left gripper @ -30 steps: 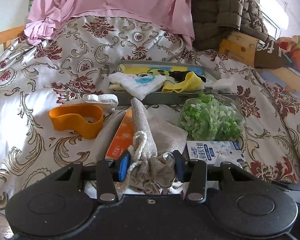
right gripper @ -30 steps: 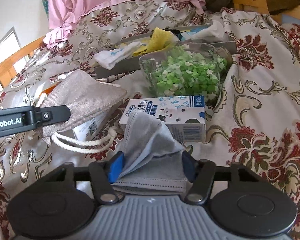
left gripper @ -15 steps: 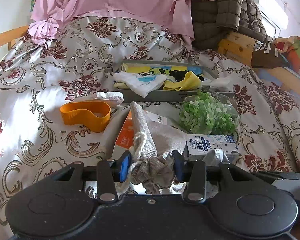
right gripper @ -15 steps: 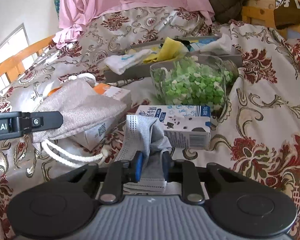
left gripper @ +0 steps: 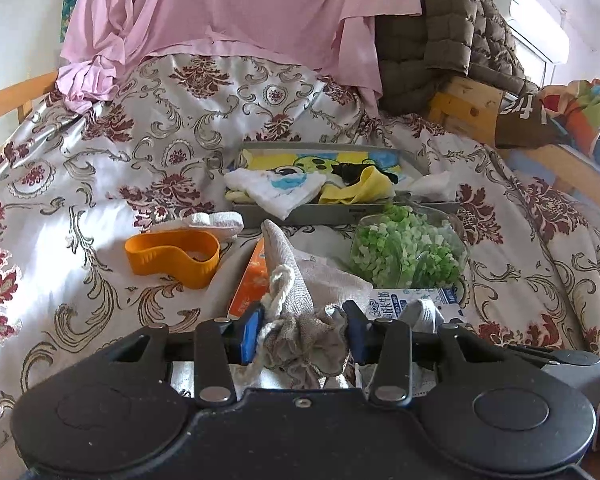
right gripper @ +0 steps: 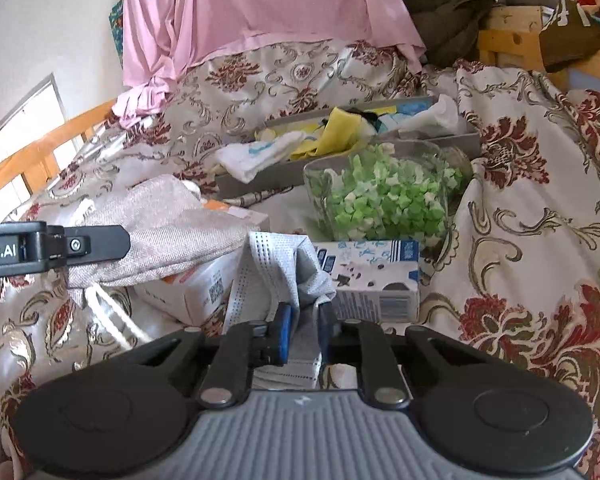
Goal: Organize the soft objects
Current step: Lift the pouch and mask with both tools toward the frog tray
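Change: since a second ago the right gripper [right gripper: 303, 330] has closed from a wide gap onto the grey face mask [right gripper: 274, 276] and lifted its pleated edge; the left gripper [left gripper: 302, 330] keeps the same hold as before.
Left gripper: clamped on the gathered neck of the burlap drawstring pouch [left gripper: 300, 304], blue pads pressing the bunched cloth from both sides, white cord [left gripper: 278, 284] looped beside the left pad.
Right gripper: jaws narrowed on a fold of the face mask, the cloth rising between the pads and drooping over toward the milk carton [right gripper: 374, 280].
Pouch: its body lies draped over the orange and white box [right gripper: 204, 280] near the front middle of the bedspread [left gripper: 80, 184].
Face mask: in front of the carton and just beside the box, partly raised off the bedspread.
Milk carton: lying on its side, touching the base of the glass jar of green paper stars [right gripper: 384, 200].
Jar: just in front of the grey tray [left gripper: 328, 214], on its right half.
Tray: toward the far middle of the bedspread, holding a white printed cloth [left gripper: 278, 192] that hangs over its front wall, a yellow cloth [left gripper: 360, 190] and a black item too small to name.
Orange band [left gripper: 172, 256]: left of the box, standing on its edge in a loop.
White rolled cloth [left gripper: 212, 222]: just behind the band, near the tray's left front corner.
Pink sheet [left gripper: 236, 16]: draped across the far edge of the bed.
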A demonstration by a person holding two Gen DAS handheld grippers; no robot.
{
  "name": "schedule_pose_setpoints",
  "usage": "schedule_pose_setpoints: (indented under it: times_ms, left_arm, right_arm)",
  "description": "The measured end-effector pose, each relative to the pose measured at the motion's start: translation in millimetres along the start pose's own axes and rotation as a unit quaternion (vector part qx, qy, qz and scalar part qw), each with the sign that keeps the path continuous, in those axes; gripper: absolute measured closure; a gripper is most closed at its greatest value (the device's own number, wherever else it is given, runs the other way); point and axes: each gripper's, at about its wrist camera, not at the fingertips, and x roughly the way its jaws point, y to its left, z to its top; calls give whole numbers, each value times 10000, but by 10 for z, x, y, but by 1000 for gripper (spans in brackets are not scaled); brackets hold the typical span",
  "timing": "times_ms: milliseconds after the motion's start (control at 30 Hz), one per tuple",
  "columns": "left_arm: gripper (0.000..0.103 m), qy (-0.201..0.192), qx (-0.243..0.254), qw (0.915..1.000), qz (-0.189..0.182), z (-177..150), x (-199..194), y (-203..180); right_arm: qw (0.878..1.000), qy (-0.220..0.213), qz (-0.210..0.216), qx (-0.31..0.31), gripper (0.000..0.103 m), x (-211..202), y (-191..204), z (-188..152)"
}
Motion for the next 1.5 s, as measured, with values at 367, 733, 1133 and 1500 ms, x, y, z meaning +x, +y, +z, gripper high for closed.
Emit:
schedule_pose_setpoints:
  times_ms: [367, 733, 1133, 1500]
  left_arm:
    - [59, -280, 79, 9996, -18, 138, -46, -61]
    - [59, -826, 148, 9965, -30, 693, 321, -102]
    - [59, -1276, 240, 9913, -198, 1410, 1336, 21]
    - [59, -1136, -347, 9928, -164, 1638, 2143, 199]
  right_arm:
    - [9966, -787, 13, 261, 87, -193, -140, 248]
    - [9879, -1504, 341, 176, 87, 109, -302, 927]
    - [9893, -1396, 280, 328, 87, 1039, -571, 2179]
    - [9973, -580, -224, 394, 86, 1772, -543, 2273]
